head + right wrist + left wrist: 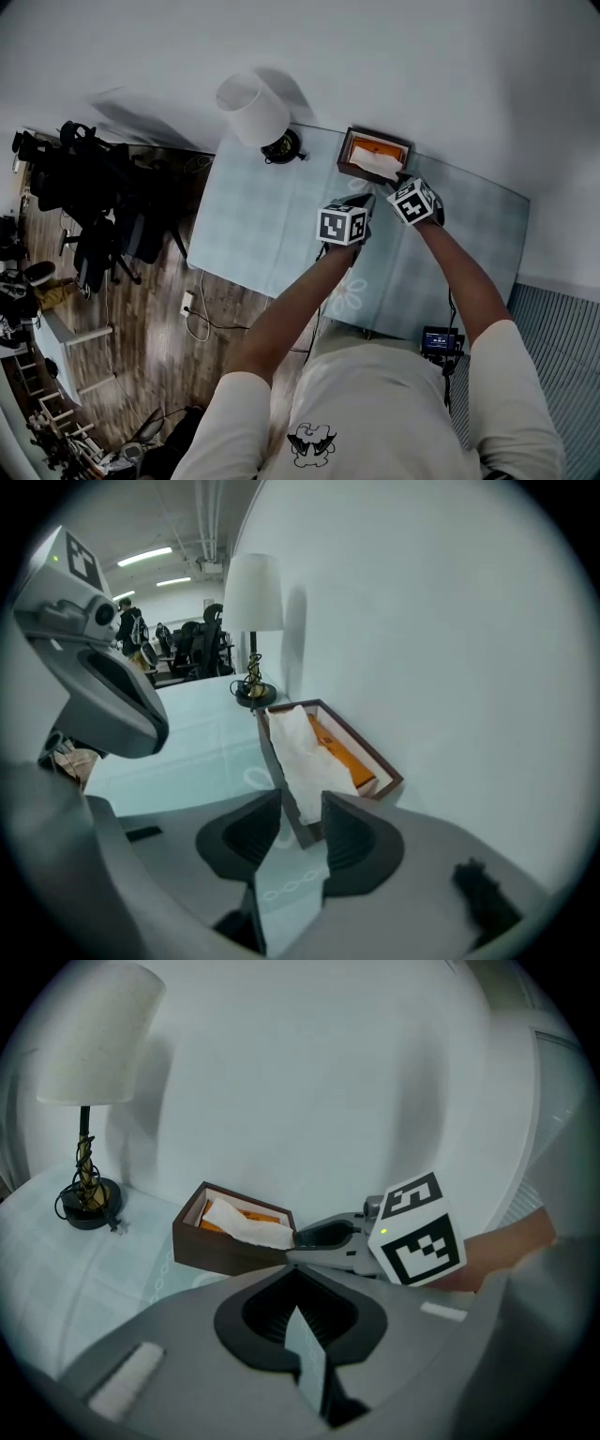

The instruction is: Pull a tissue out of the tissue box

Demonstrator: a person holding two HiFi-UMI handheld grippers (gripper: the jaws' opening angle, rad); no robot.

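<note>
**Right tool poised at the tip of the tissue**

The tissue box (386, 778) sits on the worktop (262, 225) by the wall, directly ahead of the right tool (300, 803) and just below its tip. The box's long side runs away from that tool, almost in line with the way it points. The tissue (300, 752) stands out of the open top and lies along the same line. Its near end droops over the near short wall of the box and into the gap between the jaws.

The right tool's jaws stand wide apart, one on each side of that drooping end. Neither pad presses on it, so nothing is held yet.

The left tool (292, 1274) hangs further back, with the box ahead of it and to its left. Its jaws are closed together and empty. The right tool is plainly the nearer one, so the pinch looks like its job. It needs only to close on the near end and draw back along the tissue's length.

A lamp (255, 111) stands well off to the left of both tools.
</note>
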